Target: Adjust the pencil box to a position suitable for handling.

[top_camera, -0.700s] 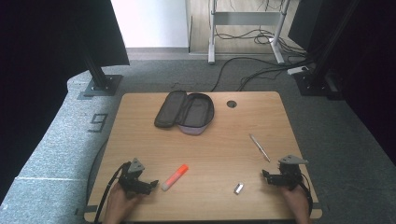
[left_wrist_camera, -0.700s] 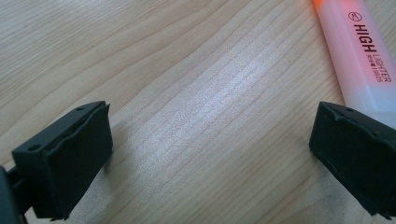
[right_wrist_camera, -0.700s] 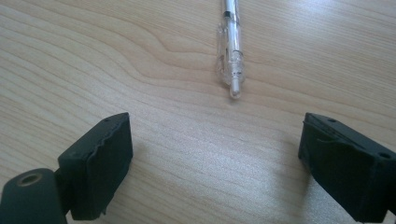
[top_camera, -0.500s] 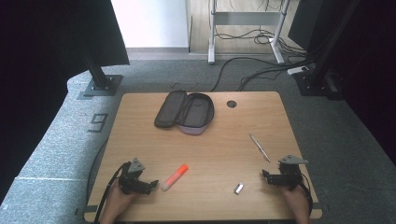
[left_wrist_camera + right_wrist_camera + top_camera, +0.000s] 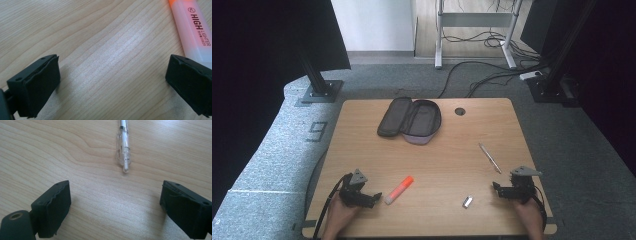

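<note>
the orange highlighter (image 5: 398,189) lies flat on the wooden table (image 5: 447,150) near the front edge, left of centre, its orange cap pointing up and right. in the left gripper view the highlighter (image 5: 193,30) runs along the upper right, its printed label legible, its pale end just beside the right-hand jaw; contact cannot be confirmed.

the left gripper (image 5: 371,198) rests low on the table just left of the highlighter, held by a hand (image 5: 339,220) entering from the bottom edge. its jaws stand wide apart over bare wood, nothing between them (image 5: 112,82).

a small silver item (image 5: 467,201) lies right of centre near the front edge; too small to identify.

a clear pen (image 5: 489,157) lies further right, at an angle. in the right gripper view the pen (image 5: 123,147) points its tip toward the gap, apart from both jaws. the right gripper (image 5: 502,190) sits near the front right corner, jaws wide apart and empty (image 5: 115,205).

an open dark pencil case (image 5: 409,119) lies toward the back of the table, with a round cable hole (image 5: 460,111) to its right. cables (image 5: 492,75) trail on the grey floor beyond.
</note>
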Tool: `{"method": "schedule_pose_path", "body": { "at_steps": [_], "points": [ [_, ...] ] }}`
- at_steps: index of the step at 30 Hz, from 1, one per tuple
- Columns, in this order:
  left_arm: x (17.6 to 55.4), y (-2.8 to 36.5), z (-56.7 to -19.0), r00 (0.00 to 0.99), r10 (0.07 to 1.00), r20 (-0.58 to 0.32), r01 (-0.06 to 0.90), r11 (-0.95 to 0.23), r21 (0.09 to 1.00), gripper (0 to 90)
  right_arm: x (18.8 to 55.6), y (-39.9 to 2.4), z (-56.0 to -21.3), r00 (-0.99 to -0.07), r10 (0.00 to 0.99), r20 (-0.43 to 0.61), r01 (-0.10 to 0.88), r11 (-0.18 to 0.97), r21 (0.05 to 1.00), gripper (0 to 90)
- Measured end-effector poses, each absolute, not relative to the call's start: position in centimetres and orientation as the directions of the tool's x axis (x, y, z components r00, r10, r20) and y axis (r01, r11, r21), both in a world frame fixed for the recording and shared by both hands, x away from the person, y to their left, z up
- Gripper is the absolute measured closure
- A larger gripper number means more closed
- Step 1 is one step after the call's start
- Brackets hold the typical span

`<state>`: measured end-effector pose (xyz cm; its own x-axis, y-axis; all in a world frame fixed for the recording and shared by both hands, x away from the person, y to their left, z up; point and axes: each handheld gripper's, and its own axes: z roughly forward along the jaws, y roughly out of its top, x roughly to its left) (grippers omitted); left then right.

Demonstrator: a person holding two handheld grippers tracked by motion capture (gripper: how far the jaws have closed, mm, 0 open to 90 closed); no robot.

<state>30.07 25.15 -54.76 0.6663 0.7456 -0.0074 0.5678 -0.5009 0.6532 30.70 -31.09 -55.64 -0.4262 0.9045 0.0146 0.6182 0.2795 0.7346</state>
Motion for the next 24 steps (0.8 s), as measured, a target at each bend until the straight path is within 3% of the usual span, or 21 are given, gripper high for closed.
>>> {"method": "schedule_pose_path", "body": {
  "at_steps": [24],
  "points": [
    [30.9, 24.0, -52.3, 0.699, 0.714, -0.026, 0.528, -0.492, 0.692, 0.4, 30.7, -31.1, -55.6, -0.425, 0.905, 0.015, 0.619, 0.279, 0.734, 9.6]
  ]
}}
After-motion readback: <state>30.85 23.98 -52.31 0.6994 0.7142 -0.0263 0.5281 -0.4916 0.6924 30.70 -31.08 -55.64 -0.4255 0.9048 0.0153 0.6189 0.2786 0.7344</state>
